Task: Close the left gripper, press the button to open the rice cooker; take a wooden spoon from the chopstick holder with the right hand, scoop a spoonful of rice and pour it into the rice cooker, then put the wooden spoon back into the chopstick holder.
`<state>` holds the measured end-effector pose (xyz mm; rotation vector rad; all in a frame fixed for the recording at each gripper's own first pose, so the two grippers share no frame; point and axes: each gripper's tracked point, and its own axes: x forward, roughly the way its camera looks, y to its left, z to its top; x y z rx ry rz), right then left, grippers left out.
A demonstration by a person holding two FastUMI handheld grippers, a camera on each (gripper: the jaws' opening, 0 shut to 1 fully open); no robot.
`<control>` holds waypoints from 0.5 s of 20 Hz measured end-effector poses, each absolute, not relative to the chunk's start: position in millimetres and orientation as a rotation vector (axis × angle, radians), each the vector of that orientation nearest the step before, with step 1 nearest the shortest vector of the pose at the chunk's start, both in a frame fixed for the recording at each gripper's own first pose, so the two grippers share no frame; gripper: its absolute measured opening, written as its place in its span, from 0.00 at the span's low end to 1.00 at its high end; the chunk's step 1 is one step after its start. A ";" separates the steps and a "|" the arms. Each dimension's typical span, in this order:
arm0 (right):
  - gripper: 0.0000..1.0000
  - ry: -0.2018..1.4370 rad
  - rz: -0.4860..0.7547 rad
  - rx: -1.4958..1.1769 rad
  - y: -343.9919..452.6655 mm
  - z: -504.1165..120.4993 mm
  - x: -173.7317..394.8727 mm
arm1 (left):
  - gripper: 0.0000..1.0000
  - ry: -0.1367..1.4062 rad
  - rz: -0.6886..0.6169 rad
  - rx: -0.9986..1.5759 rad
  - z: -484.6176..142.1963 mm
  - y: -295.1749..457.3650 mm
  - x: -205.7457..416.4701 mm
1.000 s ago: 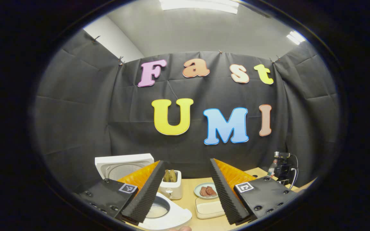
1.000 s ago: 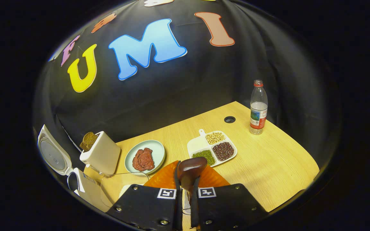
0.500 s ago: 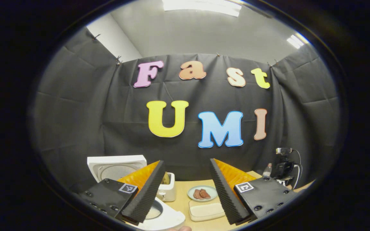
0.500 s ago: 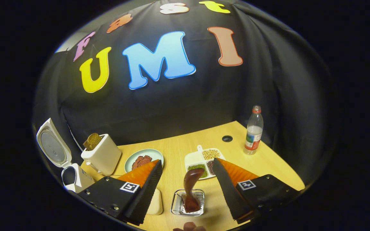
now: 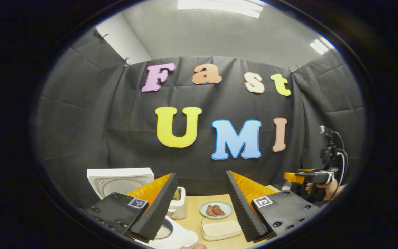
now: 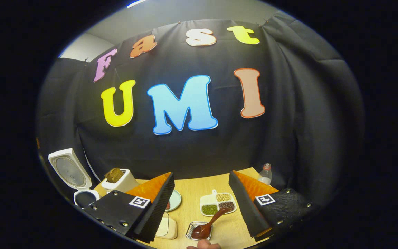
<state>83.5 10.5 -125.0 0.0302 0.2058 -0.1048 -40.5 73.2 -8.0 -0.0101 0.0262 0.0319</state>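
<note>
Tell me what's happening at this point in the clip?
A person is working with two handheld grippers over a wooden table. The rice cooker stands with its lid up. The wooden spoon sits back in the chopstick holder, leaning to one side. The right gripper is open above it, holding nothing. The left gripper is open too, near the rice cooker.

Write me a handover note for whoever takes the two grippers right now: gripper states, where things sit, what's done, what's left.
Left gripper: open, holding nothing, above the table.
Right gripper: open, holding nothing.
White rice cooker: lid up, on the light wooden table.
Dark brown wooden spoon: leaning in the clear chopstick holder, clear of the fingers.
Done, judging by the layout: cooker opened, spoon in the holder.
Left: apparently nothing; whether rice went in cannot be confirmed.
</note>
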 end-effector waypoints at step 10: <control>0.95 0.187 -0.071 0.014 23.5 -96.8 82.5 | 0.97 0.058 0.227 -0.044 -9.8 118.8 -29.5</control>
